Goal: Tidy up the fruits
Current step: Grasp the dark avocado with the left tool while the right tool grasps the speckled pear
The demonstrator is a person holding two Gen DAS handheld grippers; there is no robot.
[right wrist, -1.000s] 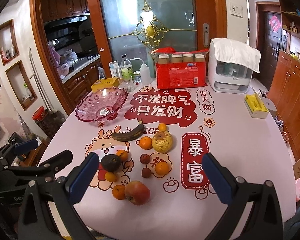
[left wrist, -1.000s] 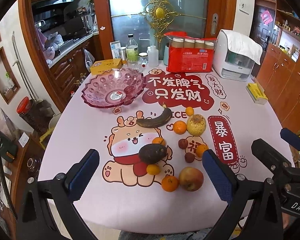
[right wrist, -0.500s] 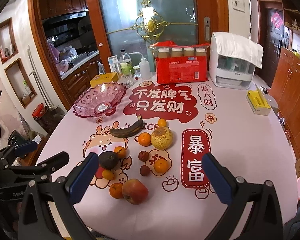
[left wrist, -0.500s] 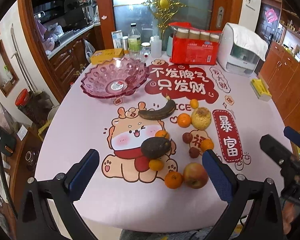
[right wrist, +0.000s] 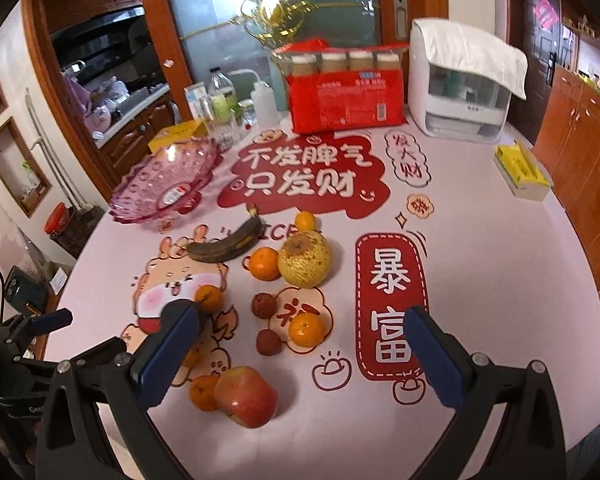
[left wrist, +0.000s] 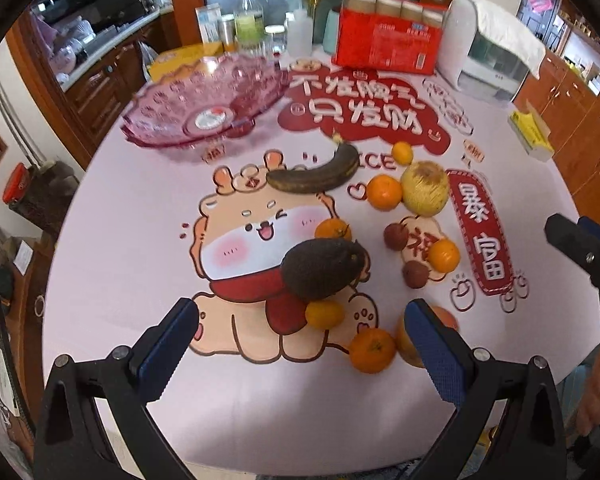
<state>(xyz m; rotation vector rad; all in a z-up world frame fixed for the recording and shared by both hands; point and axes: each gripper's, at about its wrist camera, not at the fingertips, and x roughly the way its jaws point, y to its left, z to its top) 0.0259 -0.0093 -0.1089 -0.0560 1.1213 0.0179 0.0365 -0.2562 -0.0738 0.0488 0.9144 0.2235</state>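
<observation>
Fruits lie on the printed tablecloth: a dark avocado (left wrist: 322,268), a blackened banana (left wrist: 316,174), a yellow pear (left wrist: 425,188), a red apple (right wrist: 246,396), several small oranges (left wrist: 371,350) and two lychees (right wrist: 265,305). An empty pink glass bowl (left wrist: 204,100) stands at the far left; it also shows in the right wrist view (right wrist: 168,184). My left gripper (left wrist: 300,350) is open and empty, low over the table just before the avocado. My right gripper (right wrist: 300,354) is open and empty above the near fruits.
At the table's back stand a red drink pack (right wrist: 346,96), a white appliance (right wrist: 460,84), bottles and jars (right wrist: 224,104) and a yellow box (right wrist: 176,136). A yellow tissue box (right wrist: 522,172) sits at the right. Wooden cabinets stand on both sides.
Both grippers have moved forward and down toward the fruits, the left one much closer to the avocado. Both stay open. No fruit has moved.
</observation>
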